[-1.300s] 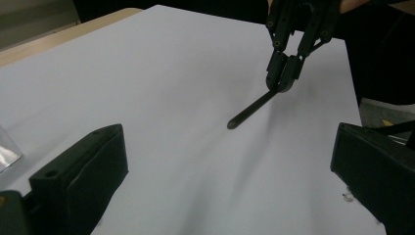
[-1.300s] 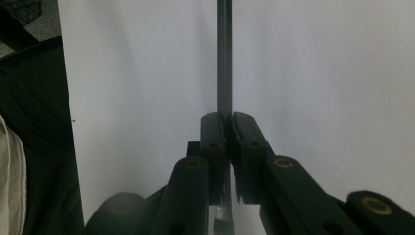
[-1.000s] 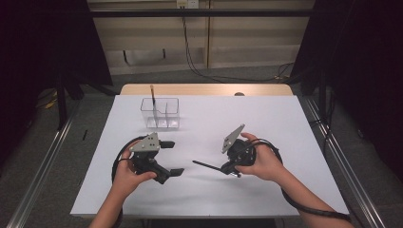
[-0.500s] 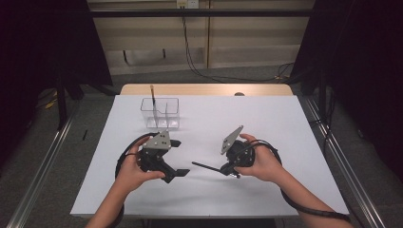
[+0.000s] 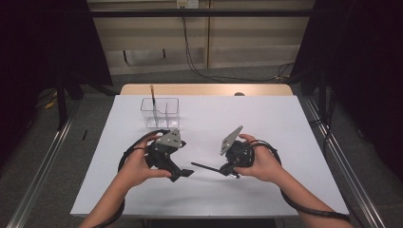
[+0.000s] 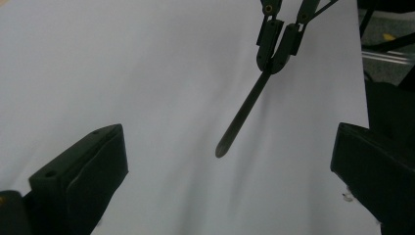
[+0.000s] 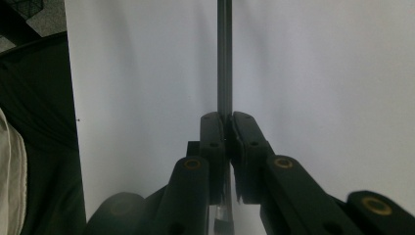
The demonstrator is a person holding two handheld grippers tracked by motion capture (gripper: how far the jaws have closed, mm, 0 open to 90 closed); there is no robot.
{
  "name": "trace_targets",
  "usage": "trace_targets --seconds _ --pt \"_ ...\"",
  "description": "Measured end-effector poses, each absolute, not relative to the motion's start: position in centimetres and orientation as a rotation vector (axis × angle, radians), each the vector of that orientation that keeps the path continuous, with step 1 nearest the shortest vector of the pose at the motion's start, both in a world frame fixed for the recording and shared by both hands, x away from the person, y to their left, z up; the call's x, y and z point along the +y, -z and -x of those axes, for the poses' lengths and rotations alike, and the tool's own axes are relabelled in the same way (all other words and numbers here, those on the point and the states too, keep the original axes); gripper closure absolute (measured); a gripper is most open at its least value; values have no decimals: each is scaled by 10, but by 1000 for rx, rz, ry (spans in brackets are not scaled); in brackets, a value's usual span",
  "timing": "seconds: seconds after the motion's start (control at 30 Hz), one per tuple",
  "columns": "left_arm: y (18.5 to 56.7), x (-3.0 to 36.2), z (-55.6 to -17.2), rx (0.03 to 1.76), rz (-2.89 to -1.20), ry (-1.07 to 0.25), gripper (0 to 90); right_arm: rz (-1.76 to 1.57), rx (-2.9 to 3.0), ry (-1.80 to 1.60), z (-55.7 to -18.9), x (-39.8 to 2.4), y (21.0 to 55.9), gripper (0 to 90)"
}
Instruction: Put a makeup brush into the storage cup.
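My right claw (image 5: 223, 169) is clamped tight on a thin dark rod (image 5: 205, 166), most likely a pen or pencil; in the right gripper view the two black jaws meet on the rod (image 7: 224, 58), which runs straight up from between them over the white desk (image 7: 318, 73). From the high view the rod sticks out of that claw toward my left, roughly level and just above the desk (image 5: 266, 118), its free end pointing at my left claw (image 5: 183, 173). My left claw stands wide open and holds nothing — in the left gripper view its jaws sit at the two lower corners with bare desk (image 6: 122, 63) between them, and the rod (image 6: 242, 115) slants down from the right claw (image 6: 276, 49) at the top, its rounded tip ending in the gap ahead of the open jaws, apart from both. My left hand (image 5: 140, 166) grips its claw near the front left of the desk, my right hand (image 5: 261, 164) grips the other to the right of it, and the two claws face each other, near but not touching. Behind the left claw, toward the far edge, stands a clear box (image 5: 160, 113) with a divider — a brown pencil (image 5: 152, 95) leans upright in its left compartment. A cable loops from each claw across the desk.
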State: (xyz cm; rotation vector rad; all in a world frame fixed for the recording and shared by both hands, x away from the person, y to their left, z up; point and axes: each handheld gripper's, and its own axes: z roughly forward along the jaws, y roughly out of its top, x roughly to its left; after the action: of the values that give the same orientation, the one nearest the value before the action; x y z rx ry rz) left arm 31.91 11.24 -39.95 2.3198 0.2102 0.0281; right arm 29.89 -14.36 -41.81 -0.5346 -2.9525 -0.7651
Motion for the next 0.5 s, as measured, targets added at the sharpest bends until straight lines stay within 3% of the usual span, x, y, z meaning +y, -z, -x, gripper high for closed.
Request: trace_targets --seconds 0.5 --pt "391 97 -323 127 -2398 -25 284 519 -2954 762 -299 -141 419 848"
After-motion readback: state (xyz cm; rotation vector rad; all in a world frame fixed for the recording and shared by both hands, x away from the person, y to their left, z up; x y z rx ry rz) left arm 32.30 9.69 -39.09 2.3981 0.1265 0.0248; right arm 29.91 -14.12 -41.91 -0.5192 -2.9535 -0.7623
